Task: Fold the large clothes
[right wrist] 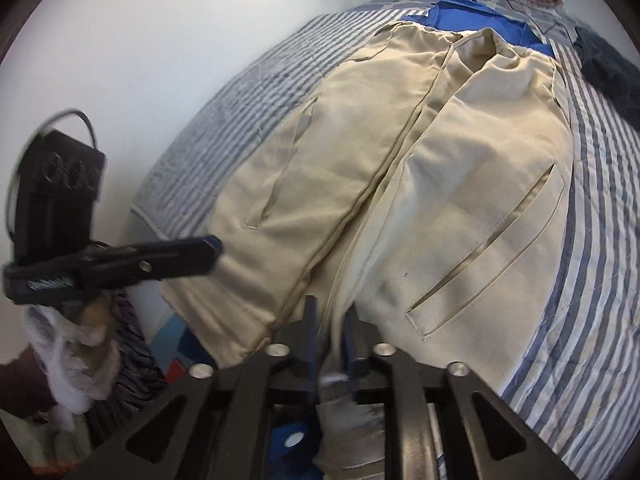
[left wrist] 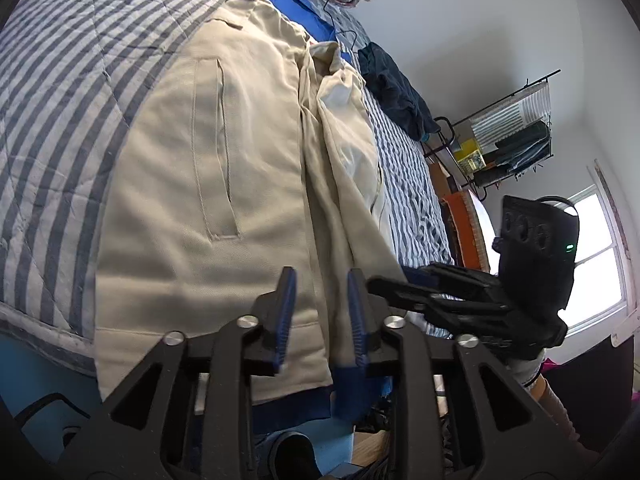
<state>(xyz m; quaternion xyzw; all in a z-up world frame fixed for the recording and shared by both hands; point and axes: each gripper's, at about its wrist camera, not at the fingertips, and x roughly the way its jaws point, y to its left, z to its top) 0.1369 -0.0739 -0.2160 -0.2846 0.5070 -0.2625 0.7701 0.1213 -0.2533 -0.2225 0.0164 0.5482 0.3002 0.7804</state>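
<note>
Both hem corners of the jacket (left wrist: 208, 184) should be regripped squarely; left gripper (left wrist: 322, 312) and right gripper (right wrist: 330, 336) are seen spread, apparently pinching nothing.

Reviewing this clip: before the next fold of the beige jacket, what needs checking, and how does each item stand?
1. Beige jacket lies spread on the striped bed cover: ok.
2. Left gripper jaws parted, no cloth pinched: ok.
3. Right gripper jaws parted over the hem: ok.
4. Jacket front smooth: not ok, the centre flap is bunched.
5. Hem fully on the bed: not ok, it hangs over the edge.
6. Dark garment clear of the jacket: cannot tell.
</note>
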